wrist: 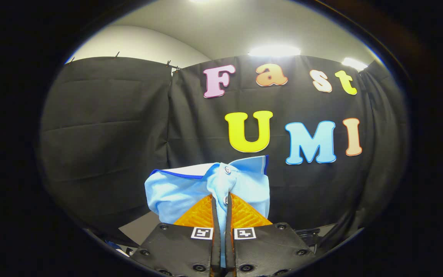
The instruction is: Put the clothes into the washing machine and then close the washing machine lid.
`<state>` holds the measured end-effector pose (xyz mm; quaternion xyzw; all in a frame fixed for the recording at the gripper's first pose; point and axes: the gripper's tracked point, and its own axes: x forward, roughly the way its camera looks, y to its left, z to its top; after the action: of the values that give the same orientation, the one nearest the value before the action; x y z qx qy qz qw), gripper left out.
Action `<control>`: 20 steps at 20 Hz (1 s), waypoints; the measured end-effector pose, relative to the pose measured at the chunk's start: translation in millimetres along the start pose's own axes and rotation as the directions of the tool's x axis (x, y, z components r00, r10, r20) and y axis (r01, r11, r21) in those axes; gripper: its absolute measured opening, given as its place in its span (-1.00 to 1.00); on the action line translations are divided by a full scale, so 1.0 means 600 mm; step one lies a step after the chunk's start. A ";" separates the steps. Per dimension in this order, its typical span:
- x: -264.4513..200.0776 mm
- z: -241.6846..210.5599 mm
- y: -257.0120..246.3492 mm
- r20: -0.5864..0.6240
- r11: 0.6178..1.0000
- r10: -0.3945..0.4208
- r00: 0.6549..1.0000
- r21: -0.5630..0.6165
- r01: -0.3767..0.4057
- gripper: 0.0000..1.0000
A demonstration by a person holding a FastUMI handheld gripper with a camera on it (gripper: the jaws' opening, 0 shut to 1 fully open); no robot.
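Holding a light blue shirt (210,188) up in front of the black cloth wall (129,134), we have the gripper (222,204) clenched on its buttoned placket, both fingers pressing the fabric. Its collar stands above the fingers, and the rest drapes around them.

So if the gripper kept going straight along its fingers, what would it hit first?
The gripper is shut on the light blue shirt, held up between its fingers. Beyond the shirt, the first thing in line looks to be the black cloth wall, though depth is hard to judge.
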<state>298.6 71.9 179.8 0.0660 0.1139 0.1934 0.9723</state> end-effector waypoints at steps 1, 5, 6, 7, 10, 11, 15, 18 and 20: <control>-0.010 -0.005 -0.015 0.000 1.000 -0.010 1.000 0.004 0.010 -0.88; -0.047 -0.034 -0.069 -0.019 0.999 -0.036 0.999 0.022 0.036 -0.88; -0.057 -0.038 -0.080 -0.020 0.999 -0.043 0.999 0.018 0.043 -0.88; -0.064 -0.043 -0.094 -0.022 0.998 -0.057 0.998 0.006 0.057 -0.88; -0.087 -0.056 -0.128 -0.030 0.996 -0.083 0.996 0.010 0.083 -0.88; -0.093 -0.062 -0.138 -0.031 0.996 -0.091 0.995 0.014 0.092 -0.88; -0.124 -0.088 -0.179 -0.048 0.992 -0.126 0.991 0.001 0.126 -0.88; -0.136 -0.117 -0.206 -0.069 0.988 -0.154 0.986 0.014 0.155 -0.88; -0.137 -0.143 -0.220 -0.086 0.985 -0.168 0.982 0.030 0.171 -0.88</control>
<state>251.1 -73.7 90.4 0.0660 0.1630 0.1101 0.9782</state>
